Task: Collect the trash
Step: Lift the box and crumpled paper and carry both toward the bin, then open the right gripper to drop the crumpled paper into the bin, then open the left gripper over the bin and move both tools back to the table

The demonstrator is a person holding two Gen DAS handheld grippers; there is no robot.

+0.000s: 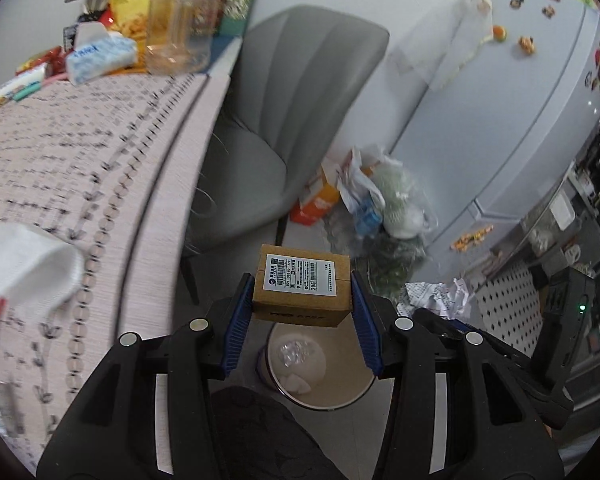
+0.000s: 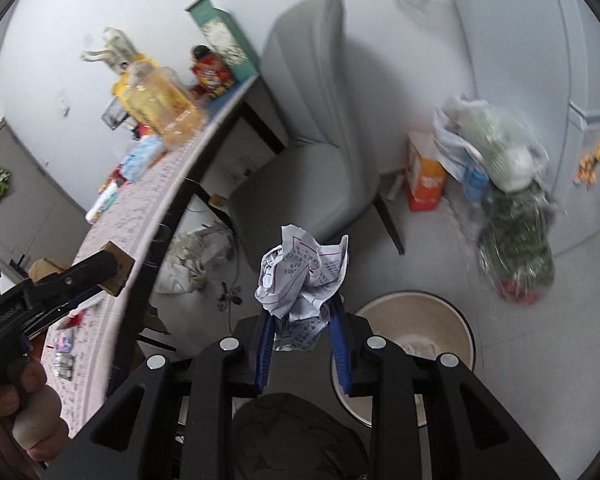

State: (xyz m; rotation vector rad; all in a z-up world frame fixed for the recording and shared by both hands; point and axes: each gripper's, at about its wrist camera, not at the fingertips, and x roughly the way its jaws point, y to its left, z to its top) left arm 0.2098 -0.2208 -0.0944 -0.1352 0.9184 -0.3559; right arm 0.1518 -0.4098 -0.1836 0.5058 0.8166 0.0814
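Observation:
My left gripper (image 1: 302,292) is shut on a small cardboard box (image 1: 302,282) with a white shipping label, held in the air above a round beige trash bin (image 1: 340,392) on the floor. The bin holds a few white scraps. My right gripper (image 2: 302,312) is shut on a crumpled printed paper ball (image 2: 302,276), held above the floor just left of the same bin (image 2: 436,320). The paper ball also shows in the left wrist view (image 1: 440,294). The left gripper with the box shows at the left of the right wrist view (image 2: 112,268).
A table with a patterned pink cloth (image 1: 80,160) runs along the left, with a white sock (image 1: 28,264), tissue pack (image 1: 100,56), plastic jar (image 1: 180,24) and snack bags. A grey chair (image 1: 284,112) stands beside it. Bags and an orange carton (image 1: 316,200) lie by the fridge (image 1: 520,100).

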